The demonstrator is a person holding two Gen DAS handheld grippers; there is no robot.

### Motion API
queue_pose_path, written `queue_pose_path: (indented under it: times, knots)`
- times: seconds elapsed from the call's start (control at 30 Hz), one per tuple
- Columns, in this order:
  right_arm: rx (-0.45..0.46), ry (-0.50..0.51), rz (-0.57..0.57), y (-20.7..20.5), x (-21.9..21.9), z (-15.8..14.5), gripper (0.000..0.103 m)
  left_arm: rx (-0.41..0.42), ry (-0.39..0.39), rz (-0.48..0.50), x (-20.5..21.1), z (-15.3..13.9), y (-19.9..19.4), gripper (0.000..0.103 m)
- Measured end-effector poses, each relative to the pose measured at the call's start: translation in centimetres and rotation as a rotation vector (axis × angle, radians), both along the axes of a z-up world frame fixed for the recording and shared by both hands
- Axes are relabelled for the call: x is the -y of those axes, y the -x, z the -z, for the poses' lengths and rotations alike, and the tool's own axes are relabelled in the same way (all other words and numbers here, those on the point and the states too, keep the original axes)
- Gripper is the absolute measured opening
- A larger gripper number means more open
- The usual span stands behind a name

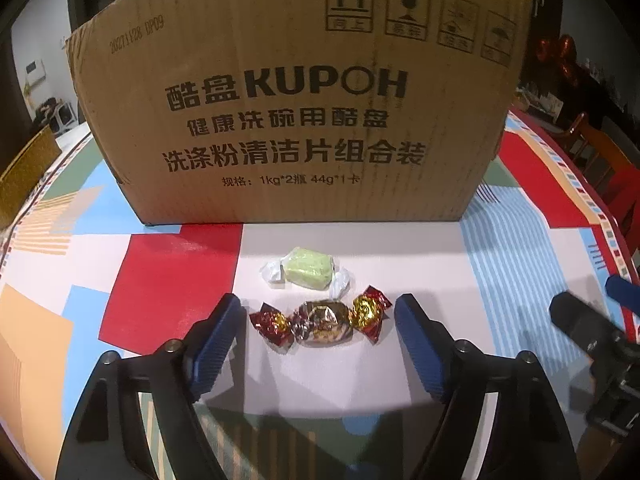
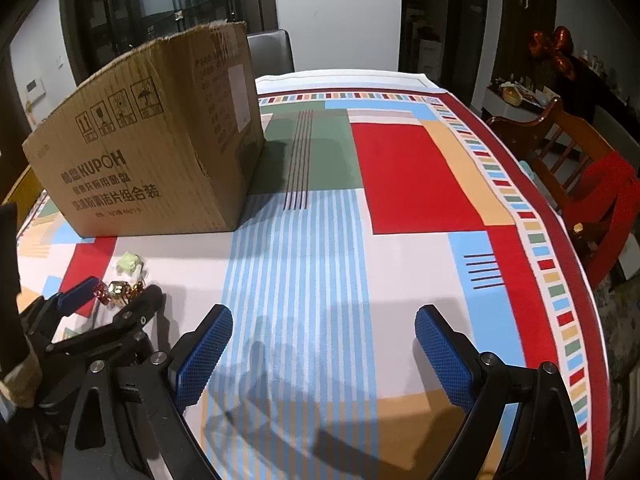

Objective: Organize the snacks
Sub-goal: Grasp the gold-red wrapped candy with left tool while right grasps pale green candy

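Observation:
A red-and-gold foil candy point(image 1: 322, 321) lies on the tablecloth between the open blue fingers of my left gripper point(image 1: 318, 312), touching neither. A green candy in a clear wrapper point(image 1: 307, 269) lies just beyond it. A cardboard box point(image 1: 288, 92) printed KUPOH stands upright behind both. In the right wrist view, my right gripper point(image 2: 323, 322) is open and empty over the blue-striped cloth. The left gripper point(image 2: 112, 294), the foil candy point(image 2: 119, 290), the green candy point(image 2: 129, 263) and the box point(image 2: 156, 156) show at its left.
The table point(image 2: 400, 176) has a colourful patterned cloth. A wooden chair with red fabric point(image 2: 580, 184) stands at the right edge and a dark chair point(image 2: 270, 52) at the far end. The right gripper's body point(image 1: 592, 332) shows right of the left gripper.

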State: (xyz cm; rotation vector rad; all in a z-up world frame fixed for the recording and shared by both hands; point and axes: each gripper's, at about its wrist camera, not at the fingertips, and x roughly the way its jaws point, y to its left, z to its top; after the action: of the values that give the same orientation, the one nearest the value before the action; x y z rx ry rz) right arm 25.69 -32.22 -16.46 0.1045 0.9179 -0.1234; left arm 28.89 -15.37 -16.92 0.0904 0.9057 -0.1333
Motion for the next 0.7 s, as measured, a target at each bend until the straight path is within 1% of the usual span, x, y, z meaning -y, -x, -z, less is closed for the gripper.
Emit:
queue_pose_path:
  times: [0.07,0.13,0.27,0.37,0.47,0.53,0.6,0.7]
  knots:
    - [-0.004,-0.009,0.001,-0.1,0.0,0.2,0.094,-0.003,0.001,0.001,0.2,0.1,-0.3,0.077]
    - [-0.008,-0.019,0.001,-0.3,0.1,0.4,0.094,-0.003,0.008,0.009,0.2,0.1,-0.4,0.073]
    - [-0.011,-0.033,0.004,-0.5,0.2,0.6,0.094,0.004,0.019,0.029,0.3,-0.2,0.0,0.055]
    - [-0.009,-0.039,0.009,-0.6,0.3,0.6,0.094,0.005,0.027,0.029,0.6,-0.5,-0.1,0.052]
    - [-0.009,-0.042,0.013,-0.6,0.3,0.5,0.094,0.013,0.028,0.025,0.5,-0.6,0.2,0.044]
    - [-0.006,-0.039,0.011,-0.6,0.1,0.4,0.094,0.017,0.029,0.029,0.0,-0.7,0.5,0.042]
    - [-0.004,-0.036,0.006,-0.6,-0.2,0.3,0.094,0.021,0.030,0.032,-0.6,-0.9,0.7,0.038]
    - [0.002,-0.035,-0.003,-0.8,-0.9,0.0,0.094,0.015,0.031,0.029,-1.9,-1.2,0.9,0.036]
